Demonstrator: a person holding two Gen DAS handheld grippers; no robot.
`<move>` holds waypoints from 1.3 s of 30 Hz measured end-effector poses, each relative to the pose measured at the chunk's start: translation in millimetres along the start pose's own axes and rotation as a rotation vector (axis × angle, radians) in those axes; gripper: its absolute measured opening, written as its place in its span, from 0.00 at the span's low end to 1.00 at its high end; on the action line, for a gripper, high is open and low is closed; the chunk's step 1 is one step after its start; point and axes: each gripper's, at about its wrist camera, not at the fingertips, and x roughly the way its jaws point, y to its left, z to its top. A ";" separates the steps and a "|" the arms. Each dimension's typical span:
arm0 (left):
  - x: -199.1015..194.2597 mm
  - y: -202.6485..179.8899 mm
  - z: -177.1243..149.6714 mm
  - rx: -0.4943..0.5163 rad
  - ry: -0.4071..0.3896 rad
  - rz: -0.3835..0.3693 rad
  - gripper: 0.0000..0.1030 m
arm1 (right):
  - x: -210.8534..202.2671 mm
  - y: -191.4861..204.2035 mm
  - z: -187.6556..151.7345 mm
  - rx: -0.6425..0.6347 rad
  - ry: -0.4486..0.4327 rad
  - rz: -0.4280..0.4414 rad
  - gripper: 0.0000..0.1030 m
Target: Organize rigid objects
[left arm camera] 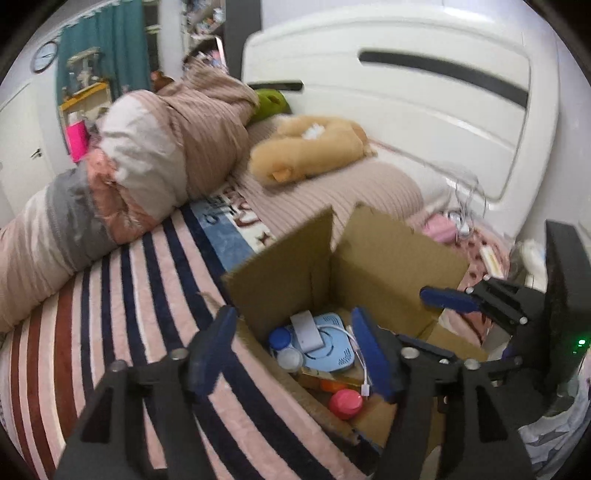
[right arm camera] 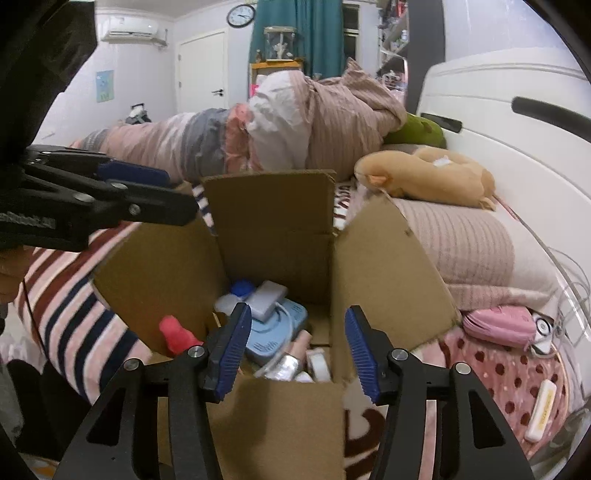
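While most rigid items already lie inside the cardboard box (right arm camera: 273, 221) at lower centre, both the left tongs (left arm camera: 295, 350) and right tongs (right arm camera: 295, 347) hover above it, released and empty. White case (right arm camera: 541, 410), lower right on the bed (right arm camera: 498, 369), looks left to pack.

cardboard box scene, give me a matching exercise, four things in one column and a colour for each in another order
Things:
1. wall clock
2. router-like flat device in the cardboard box
3. plush toy on the bed
4. zip pouch beside the box

Colours:
A. tan
B. pink
C. black rim, white face
D. light blue

Pairs: 1-C, 2-D, 3-A, 4-B
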 end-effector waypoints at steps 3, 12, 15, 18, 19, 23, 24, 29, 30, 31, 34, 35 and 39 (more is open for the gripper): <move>-24.2 14.3 -3.8 -0.062 -0.067 0.032 0.74 | -2.8 7.3 13.4 -0.036 -0.031 0.030 0.57; -82.7 56.3 -36.1 -0.255 -0.217 0.205 0.98 | -19.8 16.6 60.5 -0.054 -0.194 0.159 0.95; -89.9 67.1 -49.7 -0.305 -0.233 0.248 0.99 | -25.8 18.7 67.5 -0.049 -0.250 0.188 0.99; -90.3 75.4 -61.2 -0.335 -0.234 0.265 0.99 | -27.6 20.2 67.8 -0.038 -0.276 0.215 0.99; -90.3 76.3 -64.7 -0.341 -0.234 0.269 0.99 | -27.3 20.8 67.1 -0.031 -0.281 0.229 0.99; -88.0 79.5 -71.9 -0.355 -0.224 0.285 0.99 | -27.1 24.5 63.6 -0.032 -0.277 0.244 0.99; -87.6 79.9 -72.7 -0.357 -0.222 0.285 0.99 | -26.8 25.4 63.2 -0.037 -0.274 0.242 0.99; -86.9 78.8 -71.2 -0.359 -0.221 0.296 0.99 | -26.8 27.7 61.2 -0.045 -0.265 0.237 0.99; -86.8 78.3 -70.7 -0.357 -0.221 0.298 0.99 | -27.0 27.7 61.1 -0.043 -0.265 0.238 0.99; -86.9 78.3 -70.8 -0.357 -0.221 0.298 0.99 | -26.7 27.2 61.2 -0.043 -0.265 0.239 0.99; -87.3 77.4 -71.0 -0.356 -0.222 0.304 0.99 | -26.5 26.7 60.6 -0.038 -0.260 0.238 0.99; -87.3 77.5 -71.1 -0.357 -0.222 0.304 0.99 | -26.4 26.7 60.8 -0.039 -0.259 0.236 0.99; -87.2 78.5 -70.4 -0.354 -0.221 0.306 0.99 | -25.9 26.0 61.0 -0.039 -0.257 0.232 0.99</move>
